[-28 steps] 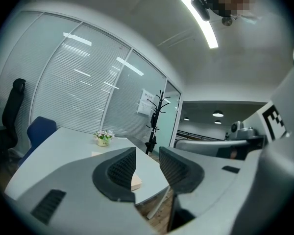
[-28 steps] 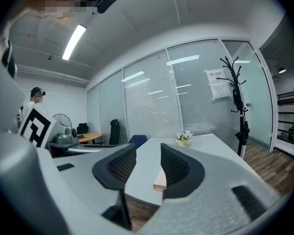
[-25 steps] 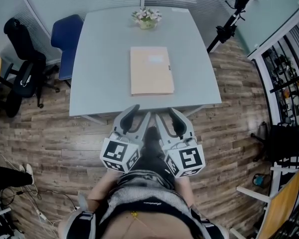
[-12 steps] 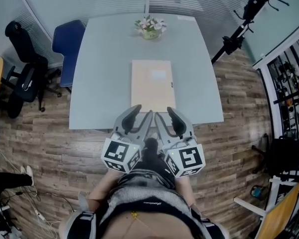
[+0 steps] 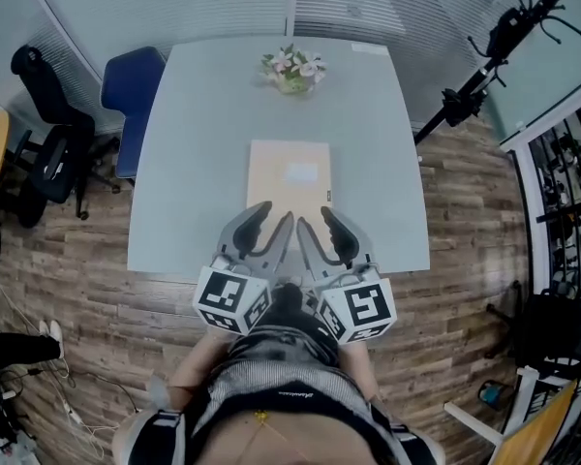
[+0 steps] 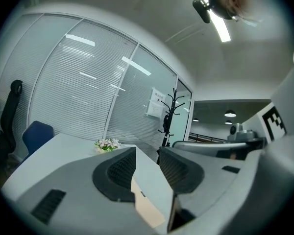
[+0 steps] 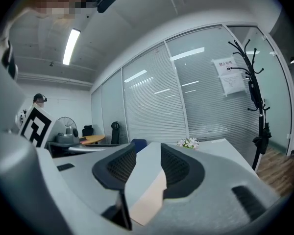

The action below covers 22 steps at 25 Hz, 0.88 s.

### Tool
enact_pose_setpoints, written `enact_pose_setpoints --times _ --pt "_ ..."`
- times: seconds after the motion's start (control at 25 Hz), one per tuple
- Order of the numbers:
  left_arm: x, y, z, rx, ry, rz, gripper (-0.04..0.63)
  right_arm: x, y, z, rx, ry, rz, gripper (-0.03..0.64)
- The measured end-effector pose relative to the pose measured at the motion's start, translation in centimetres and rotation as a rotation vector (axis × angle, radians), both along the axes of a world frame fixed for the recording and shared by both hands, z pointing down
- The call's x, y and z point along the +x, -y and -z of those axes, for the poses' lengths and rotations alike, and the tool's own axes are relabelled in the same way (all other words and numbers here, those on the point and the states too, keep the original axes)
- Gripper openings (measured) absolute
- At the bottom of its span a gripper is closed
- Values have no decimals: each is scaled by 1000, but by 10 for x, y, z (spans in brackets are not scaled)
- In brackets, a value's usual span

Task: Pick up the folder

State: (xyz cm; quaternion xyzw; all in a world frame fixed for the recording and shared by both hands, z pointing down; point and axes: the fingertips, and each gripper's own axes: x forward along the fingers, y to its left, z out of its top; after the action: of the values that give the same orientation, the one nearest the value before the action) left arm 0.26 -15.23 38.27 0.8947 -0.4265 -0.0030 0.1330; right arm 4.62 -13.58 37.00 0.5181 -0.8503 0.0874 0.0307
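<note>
Tan folder [image 5: 289, 174] is lying flat on the grey worktop [image 5: 189, 143], flowers [image 5: 292, 68] sitting behind it. You are holding left claw [image 5: 274, 215] and right claw [image 5: 317, 218] open and empty near its front edge.

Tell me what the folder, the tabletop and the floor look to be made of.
Folder: tan, matte, thin and flat; probably card or kraft paper.
Tabletop: pale grey, smooth, faint sheen, no grain; likely laminate or painted board.
Floor: brown planks with grain and mixed tones; wood or wood-look laminate, cannot tell which.
</note>
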Motion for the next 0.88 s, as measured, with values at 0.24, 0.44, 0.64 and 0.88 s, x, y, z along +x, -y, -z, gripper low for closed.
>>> enact_pose_setpoints --times 0.24,0.44,0.64,0.88 --pt "22 29 -6 -9 -8 22 123 18 29 -7 -8 -14 43 156" --pt "29 40 -11 -18 -4 39 123 27 41 -14 -18 -15 56 156" --pt "33 46 -12 -31 -10 41 123 30 47 -21 -36 -17 64 156" --pt "28 56 -21 -50 5 42 123 32 59 -31 -56 -25 44 156"
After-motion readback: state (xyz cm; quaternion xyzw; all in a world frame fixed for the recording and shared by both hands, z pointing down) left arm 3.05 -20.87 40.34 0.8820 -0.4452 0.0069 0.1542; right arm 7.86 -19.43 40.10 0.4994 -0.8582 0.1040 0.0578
